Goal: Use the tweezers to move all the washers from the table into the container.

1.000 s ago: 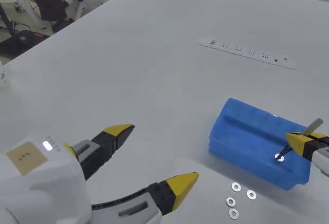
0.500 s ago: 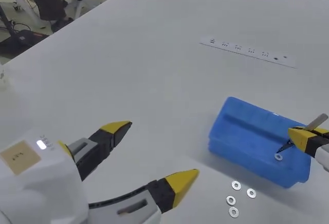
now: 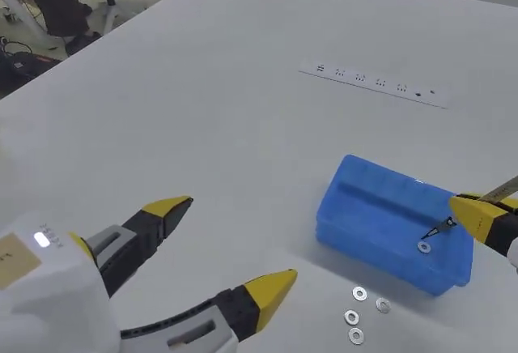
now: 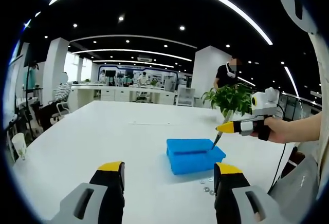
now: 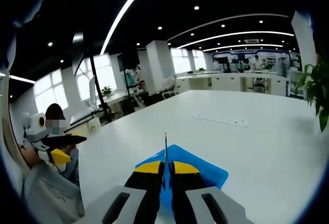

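Right hand-held gripper [image 3: 469, 215] is clamped on the tweezers [image 3: 441, 227], tip over the blue container [image 3: 380, 199], with one washer [image 3: 423, 246] inside. Four washers [image 3: 359, 294] lie on the worktop [image 3: 243, 110] just beside its near wall. They look thin, light and slippery, so I'd pinch a rim through the hole. Left hand-held gripper [image 3: 227, 242] gapes, and there's loads of open room.

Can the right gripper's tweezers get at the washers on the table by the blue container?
Probably yes. The washers lie bare on the table just in front of the container, nothing over them. The right gripper, shut on the tweezers, hangs above the container close by; the left gripper stands well aside.
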